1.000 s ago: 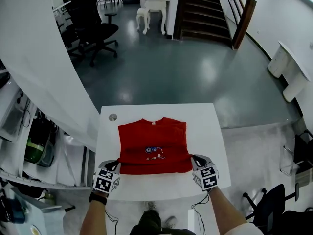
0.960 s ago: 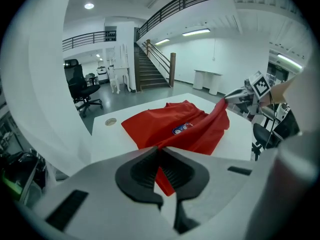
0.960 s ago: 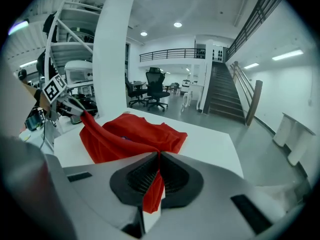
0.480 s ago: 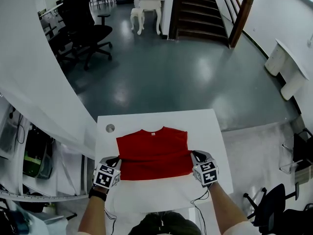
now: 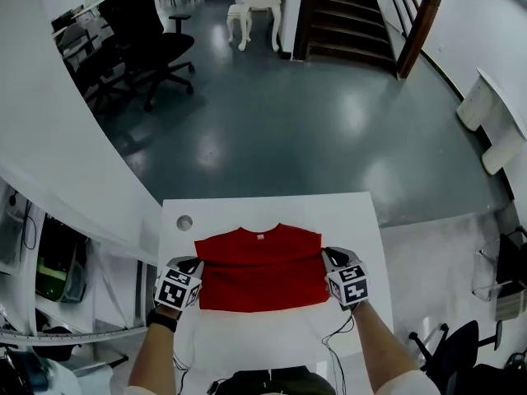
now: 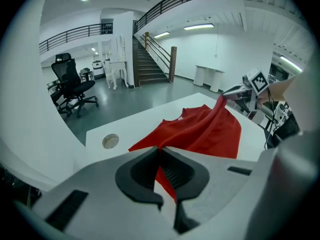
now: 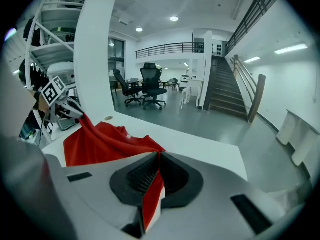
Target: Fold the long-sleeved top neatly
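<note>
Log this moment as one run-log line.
left gripper: shut on top | right gripper: shut on top | top: near edge lifted, rest on table

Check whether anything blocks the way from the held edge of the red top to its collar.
Nothing visible does. The left gripper and right gripper are shut on the red top; only its own fabric lies ahead to the collar. The round cap in the table sits off left.
</note>
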